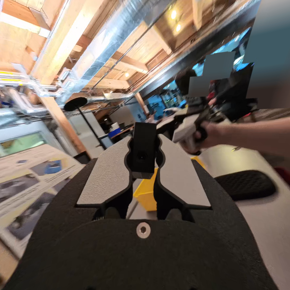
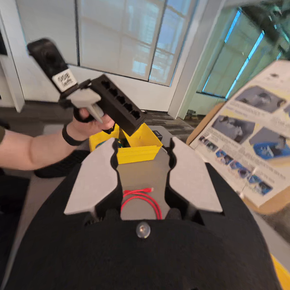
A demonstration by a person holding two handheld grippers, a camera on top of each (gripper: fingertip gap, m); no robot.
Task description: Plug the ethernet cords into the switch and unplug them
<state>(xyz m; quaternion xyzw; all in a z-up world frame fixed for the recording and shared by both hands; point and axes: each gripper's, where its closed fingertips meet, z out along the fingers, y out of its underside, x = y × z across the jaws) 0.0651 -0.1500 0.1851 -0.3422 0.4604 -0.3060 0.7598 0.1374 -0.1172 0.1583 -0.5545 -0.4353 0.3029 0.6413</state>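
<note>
I count 2 grippers: left gripper (image 1: 143, 150) clamped on 1 black switch (image 1: 143, 149), right gripper (image 2: 142, 155) w/ fingers spread, nothing between. Switch shows 5 ports in a row in the right wrist view. 1 red ethernet cord (image 2: 141, 200) on the table (image 2: 141, 175), w/ 1 plug end visible. 1 yellow bin (image 2: 138, 150), 2 compartments; some blue/green cable bits inside, count unclear. 1 black mesh pad (image 1: 246, 185). 1 poster board (image 2: 244, 133) w/ photos, approx 8+ pics, too blurred for exact no. 2 hands of a person: 1 per view.
</note>
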